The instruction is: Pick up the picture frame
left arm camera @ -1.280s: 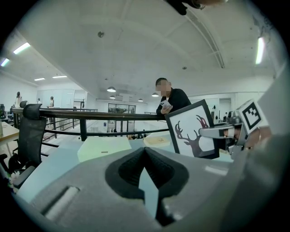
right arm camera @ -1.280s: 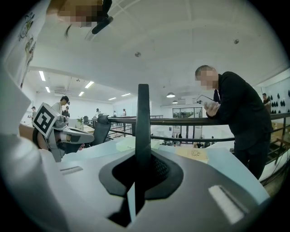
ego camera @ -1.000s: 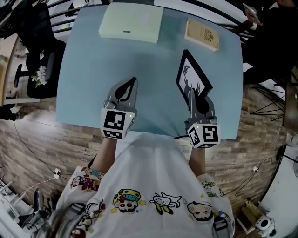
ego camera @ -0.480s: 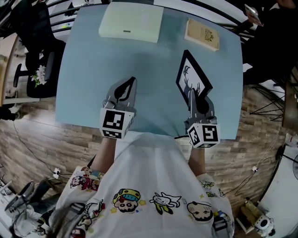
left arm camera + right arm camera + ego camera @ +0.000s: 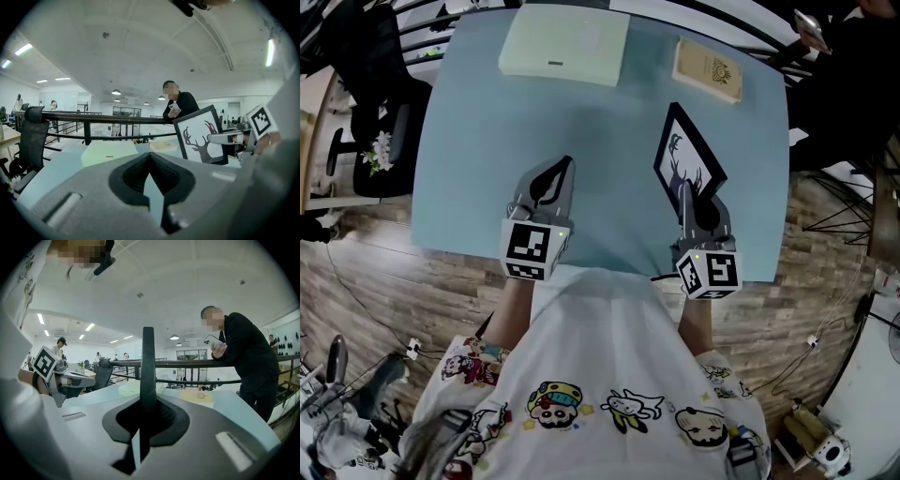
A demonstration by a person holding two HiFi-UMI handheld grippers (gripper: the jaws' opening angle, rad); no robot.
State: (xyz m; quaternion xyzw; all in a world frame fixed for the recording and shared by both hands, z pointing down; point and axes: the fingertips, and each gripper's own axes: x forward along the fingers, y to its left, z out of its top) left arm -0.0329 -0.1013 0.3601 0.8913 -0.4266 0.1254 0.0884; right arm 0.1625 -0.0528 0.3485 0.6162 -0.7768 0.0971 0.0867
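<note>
Overhead, the picture frame (image 5: 686, 157) shows a deer; right gripper (image 5: 685, 192) sees its edge.

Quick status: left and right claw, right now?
Left claw: closed, nothing in it.
Right claw: closed on the edge of the picture frame.

Bright, even overhead light — gripper views bend into dark fisheye edges.
</note>
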